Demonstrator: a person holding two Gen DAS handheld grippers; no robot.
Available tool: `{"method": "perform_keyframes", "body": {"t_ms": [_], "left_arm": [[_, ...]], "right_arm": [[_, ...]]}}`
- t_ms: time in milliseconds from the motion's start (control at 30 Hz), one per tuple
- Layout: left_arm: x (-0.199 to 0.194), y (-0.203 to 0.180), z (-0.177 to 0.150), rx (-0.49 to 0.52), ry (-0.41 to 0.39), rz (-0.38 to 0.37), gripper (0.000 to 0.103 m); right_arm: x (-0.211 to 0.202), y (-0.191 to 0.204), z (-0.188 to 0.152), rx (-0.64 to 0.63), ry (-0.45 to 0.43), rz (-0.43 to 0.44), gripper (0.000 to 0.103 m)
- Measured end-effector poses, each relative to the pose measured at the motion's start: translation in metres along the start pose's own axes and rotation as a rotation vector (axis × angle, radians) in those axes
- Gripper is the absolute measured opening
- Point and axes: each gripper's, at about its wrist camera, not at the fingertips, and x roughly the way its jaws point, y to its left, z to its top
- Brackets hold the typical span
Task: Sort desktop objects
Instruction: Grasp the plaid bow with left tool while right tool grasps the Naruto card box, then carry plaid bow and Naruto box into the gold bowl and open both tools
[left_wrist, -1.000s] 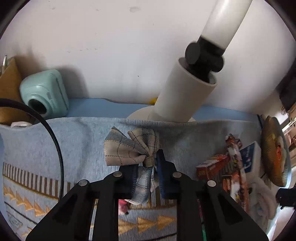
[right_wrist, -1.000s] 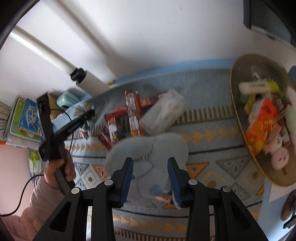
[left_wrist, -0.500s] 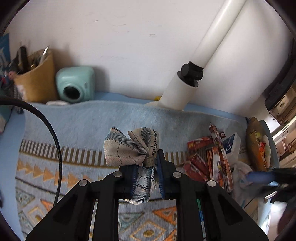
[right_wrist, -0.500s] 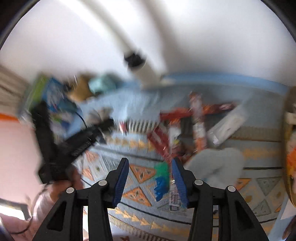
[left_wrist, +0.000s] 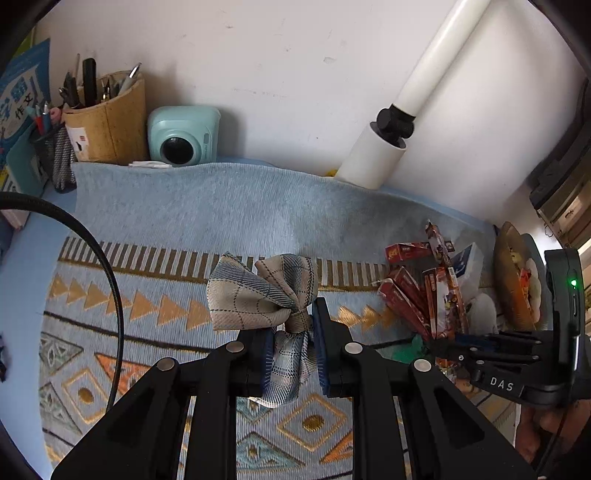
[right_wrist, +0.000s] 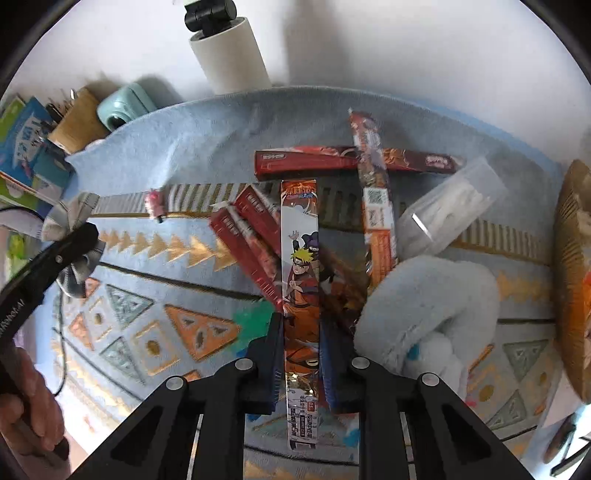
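Observation:
My left gripper (left_wrist: 293, 347) is shut on a plaid fabric bow (left_wrist: 258, 295) and holds it above the patterned blue mat (left_wrist: 221, 214). My right gripper (right_wrist: 301, 343) has its jaws close around a long orange Naruto card pack (right_wrist: 301, 266) that lies on a pile of red card packs (right_wrist: 251, 236). Whether it is lifted I cannot tell. The right gripper also shows in the left wrist view (left_wrist: 454, 343), low over the pile. The left gripper with the bow shows at the left of the right wrist view (right_wrist: 70, 229).
A wicker basket (right_wrist: 570, 280) of snacks sits at the right. A fluffy light-blue item (right_wrist: 424, 295) and a clear plastic box (right_wrist: 450, 203) lie beside the packs. A white lamp base (left_wrist: 373, 155), a mint camera (left_wrist: 183, 134) and a pen holder (left_wrist: 110, 118) stand along the wall.
My left gripper has pulled back and up with the bow. My right gripper has swung left from the fluffy item to the card packs and closed around the orange pack.

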Motion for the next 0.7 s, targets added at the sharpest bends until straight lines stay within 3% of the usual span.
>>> {"method": "perform_keyframes", "body": {"t_ms": [367,500,700], "left_arm": [[-0.070,-0.044,-0.018,0.084,-0.069,-0.036,0.016],[-0.089,-0.078,-0.020,0.143,-0.096,-0.057,0.016],[-0.101,-0.149,-0.020,0.242,-0.131,-0.133,0.016]], "right_arm": [[-0.100,-0.001,-0.040,0.095,-0.209,0.200,0.017],[-0.138,-0.023,-0.057,0.124,-0.273,0.204,0.017],[-0.182,-0.087,-0.085,0.234,-0.357,0.169,0.017]]}}
